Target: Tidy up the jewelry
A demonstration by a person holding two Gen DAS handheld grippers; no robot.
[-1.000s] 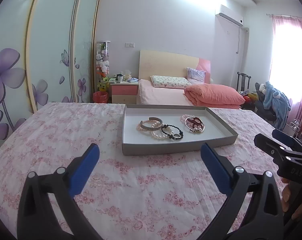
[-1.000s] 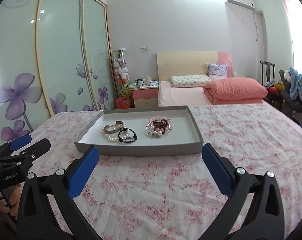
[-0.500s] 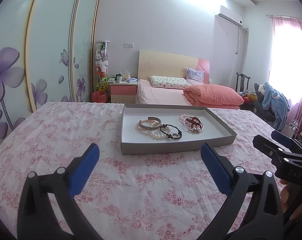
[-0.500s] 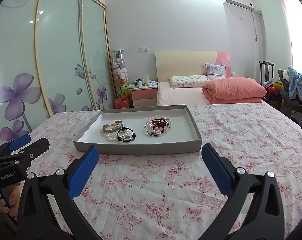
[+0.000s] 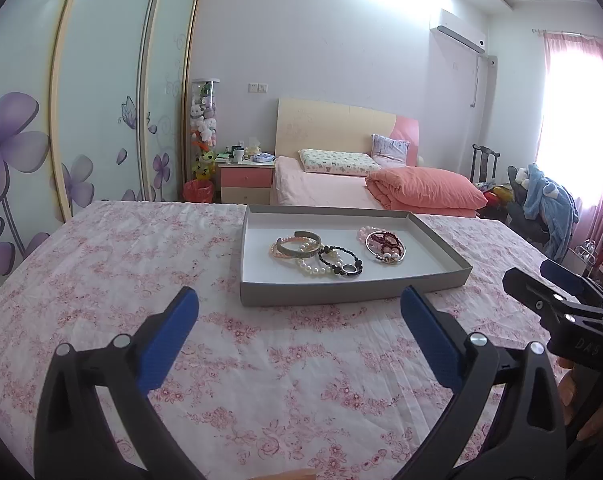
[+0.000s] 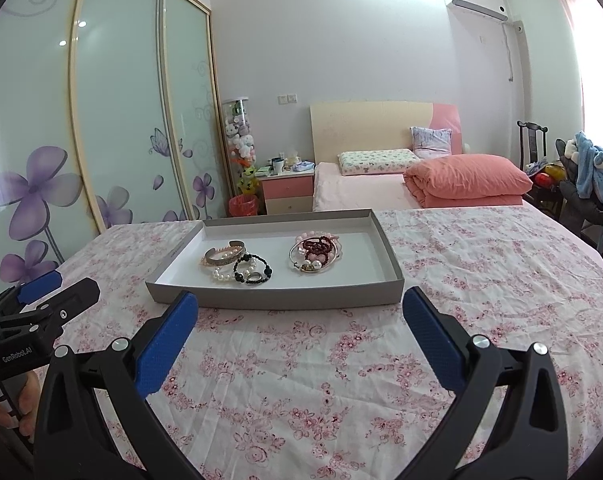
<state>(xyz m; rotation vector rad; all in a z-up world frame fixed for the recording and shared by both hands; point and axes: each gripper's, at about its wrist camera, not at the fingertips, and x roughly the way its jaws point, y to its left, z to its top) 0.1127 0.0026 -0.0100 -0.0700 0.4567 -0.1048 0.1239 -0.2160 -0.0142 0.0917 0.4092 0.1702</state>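
Both hand-held grippers, left (image 5: 299, 308) and right (image 6: 300, 308), hover spread wide and holding nothing, short of the grey tray (image 6: 385, 242) on the floral-clothed surface (image 6: 481, 280). Every bracelet lies inside it: a metal cuff (image 6: 224, 255), pearl strand (image 6: 223, 275) and black bead bracelet (image 6: 253, 270) tangled together at the left, a pink-and-maroon cluster (image 6: 316, 251) apart. That suits either gathered-up or awaiting sorting. Low tray walls; plenty of open cloth around.
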